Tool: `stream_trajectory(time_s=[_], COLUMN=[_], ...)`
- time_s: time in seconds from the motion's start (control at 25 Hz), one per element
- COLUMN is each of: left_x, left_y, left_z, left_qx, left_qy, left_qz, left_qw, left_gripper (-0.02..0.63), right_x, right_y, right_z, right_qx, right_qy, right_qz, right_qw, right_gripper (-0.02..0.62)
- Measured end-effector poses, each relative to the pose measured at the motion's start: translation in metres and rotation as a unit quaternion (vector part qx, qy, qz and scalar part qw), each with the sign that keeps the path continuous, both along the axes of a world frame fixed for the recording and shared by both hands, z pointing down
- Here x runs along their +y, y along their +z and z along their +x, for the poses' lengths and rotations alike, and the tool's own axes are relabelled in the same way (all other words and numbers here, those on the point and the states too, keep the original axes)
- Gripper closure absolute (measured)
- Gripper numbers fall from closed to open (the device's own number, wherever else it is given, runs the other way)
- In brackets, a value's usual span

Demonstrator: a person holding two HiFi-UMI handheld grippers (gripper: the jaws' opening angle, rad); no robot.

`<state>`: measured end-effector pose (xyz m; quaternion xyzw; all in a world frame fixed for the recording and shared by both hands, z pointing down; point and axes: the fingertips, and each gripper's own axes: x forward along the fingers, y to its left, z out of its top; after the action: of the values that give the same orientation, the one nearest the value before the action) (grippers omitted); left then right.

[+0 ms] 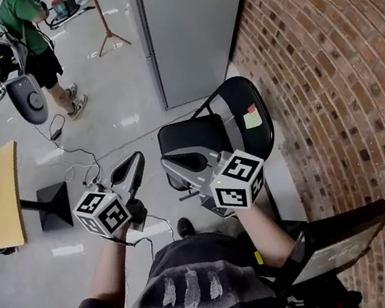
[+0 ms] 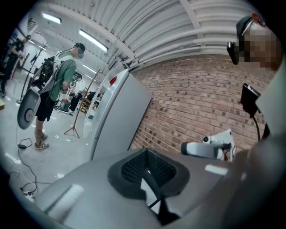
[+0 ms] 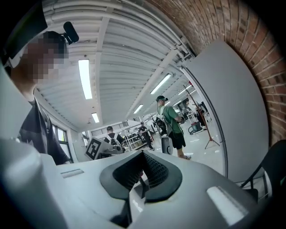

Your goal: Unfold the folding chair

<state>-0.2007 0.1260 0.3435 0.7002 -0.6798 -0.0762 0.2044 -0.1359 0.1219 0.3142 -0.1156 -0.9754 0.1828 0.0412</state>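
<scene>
Brick wall (image 1: 338, 79) backdrop: both jaw pairs closed, nothing held.
Left gripper (image 2: 148, 169) and right gripper (image 3: 142, 172) grip nothing; the folding chair (image 1: 195, 137) stands near the right one, by the wall. Shoved with closed jaws, it could skid or tip.

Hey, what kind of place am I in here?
Probably a workshop or lab hall: a bare brick wall, a ribbed ceiling with strip lights, and a glossy floor with loose cables and a tripod stand.
</scene>
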Motion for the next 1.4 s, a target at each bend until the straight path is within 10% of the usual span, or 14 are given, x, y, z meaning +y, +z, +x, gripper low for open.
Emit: stream_trajectory(time_s=[0.68, 1.4], left_x=[-0.025, -0.009], left_y=[-0.031, -0.026], left_z=[0.138, 0.177], left_qx=[-0.102, -0.138], left_qy=[0.042, 0.03], left_qz=[0.028, -0.005], left_qw=[0.9935, 0.9899], left_gripper=[0.606, 0.606], right_x=[-0.024, -0.015], right_y=[-0.023, -0.024], right_z=[0.128, 0.162], right_qx=[-0.059, -0.067], right_qy=[0.064, 0.055], right_qz=[0.029, 0.048], right_qw=[0.996, 0.995], right_gripper=[0.594, 0.594])
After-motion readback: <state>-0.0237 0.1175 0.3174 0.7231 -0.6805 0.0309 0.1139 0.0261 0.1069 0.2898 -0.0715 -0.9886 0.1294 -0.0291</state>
